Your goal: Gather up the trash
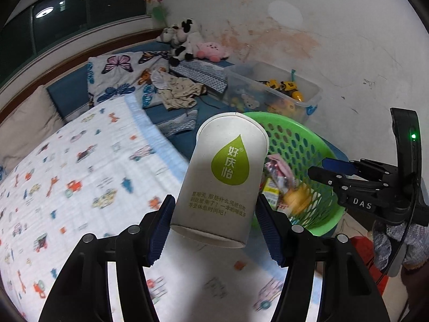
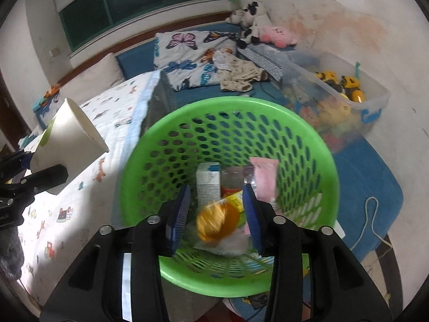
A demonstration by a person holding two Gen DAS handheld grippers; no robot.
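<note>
We see a white paper cup (image 1: 222,177) in the middle of the left wrist view, printed with a green drop bearing white characters and lines of small green text. It tilts, its open mouth away from the camera, and the left tongs (image 1: 214,222) pinch it near its base. Just behind it, to the right, stands a green perforated basket (image 1: 300,139) holding wrappers, a small carton and a yellow blurred item. In the right wrist view the right tongs (image 2: 217,214) hang spread over that basket (image 2: 316,139), nothing pressed between them. The printed bed cover (image 1: 80,166) lies at left.
</note>
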